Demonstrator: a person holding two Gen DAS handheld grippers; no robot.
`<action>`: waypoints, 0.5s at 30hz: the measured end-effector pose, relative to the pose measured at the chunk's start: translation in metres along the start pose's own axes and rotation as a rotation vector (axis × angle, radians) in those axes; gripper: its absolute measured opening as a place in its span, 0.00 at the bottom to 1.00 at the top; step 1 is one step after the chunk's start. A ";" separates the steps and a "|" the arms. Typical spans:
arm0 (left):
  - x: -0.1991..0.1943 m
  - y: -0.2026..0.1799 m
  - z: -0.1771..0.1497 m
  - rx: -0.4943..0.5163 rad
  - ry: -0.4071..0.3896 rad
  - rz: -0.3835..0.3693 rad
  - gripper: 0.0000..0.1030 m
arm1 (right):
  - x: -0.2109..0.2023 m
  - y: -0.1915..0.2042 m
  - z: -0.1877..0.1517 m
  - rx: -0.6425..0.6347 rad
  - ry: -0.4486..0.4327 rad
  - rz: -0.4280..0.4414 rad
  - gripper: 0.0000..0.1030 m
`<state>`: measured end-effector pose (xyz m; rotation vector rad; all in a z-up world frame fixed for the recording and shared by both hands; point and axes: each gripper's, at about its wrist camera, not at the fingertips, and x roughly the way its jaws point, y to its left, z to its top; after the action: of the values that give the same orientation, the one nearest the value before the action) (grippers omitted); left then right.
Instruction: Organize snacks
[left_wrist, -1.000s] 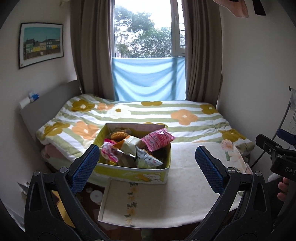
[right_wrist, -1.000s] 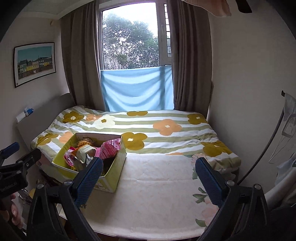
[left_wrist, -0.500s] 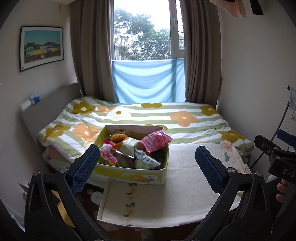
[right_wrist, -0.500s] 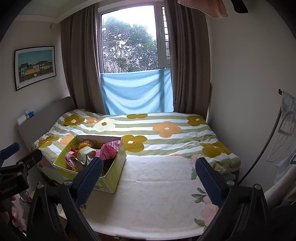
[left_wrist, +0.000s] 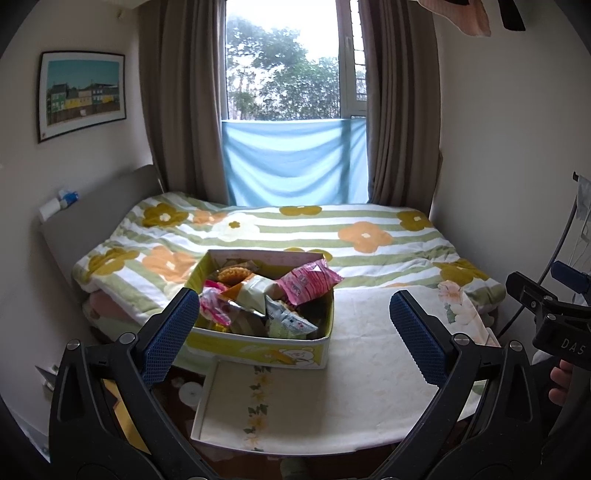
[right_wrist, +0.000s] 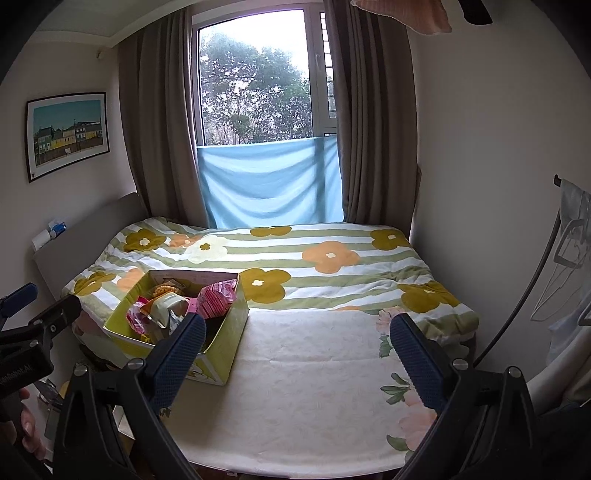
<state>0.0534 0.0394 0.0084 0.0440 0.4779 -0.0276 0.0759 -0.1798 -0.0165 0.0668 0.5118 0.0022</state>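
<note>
Yellow snack box (left_wrist: 258, 350) sits at left edge of cloth-covered desk (left_wrist: 369, 369), bed (left_wrist: 295, 229) behind. Packets (left_wrist: 258, 295) heaped loose inside, pink packet (left_wrist: 308, 280) overhanging rim. Left claw (left_wrist: 291, 334) and right claw (right_wrist: 295, 354) both spread wide, empty, hovering short of box. Stage indeterminate. Any pick: take topmost packet, pinch lightly at seam.

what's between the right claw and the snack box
Only bare cream tabletop. In the right wrist view the open right claw hangs short of the snack box, nothing lying between.
</note>
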 end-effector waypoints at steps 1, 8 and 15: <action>0.000 0.000 0.000 0.000 0.000 0.000 0.99 | 0.000 0.000 0.000 -0.001 0.002 -0.001 0.97; 0.002 -0.001 -0.002 -0.002 0.005 -0.006 0.99 | 0.002 0.001 -0.002 0.000 0.003 -0.005 0.97; 0.002 -0.001 -0.002 -0.003 0.004 -0.006 0.99 | 0.002 0.001 -0.003 0.000 0.005 -0.007 0.97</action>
<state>0.0542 0.0382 0.0060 0.0396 0.4818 -0.0330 0.0763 -0.1782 -0.0198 0.0654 0.5170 -0.0049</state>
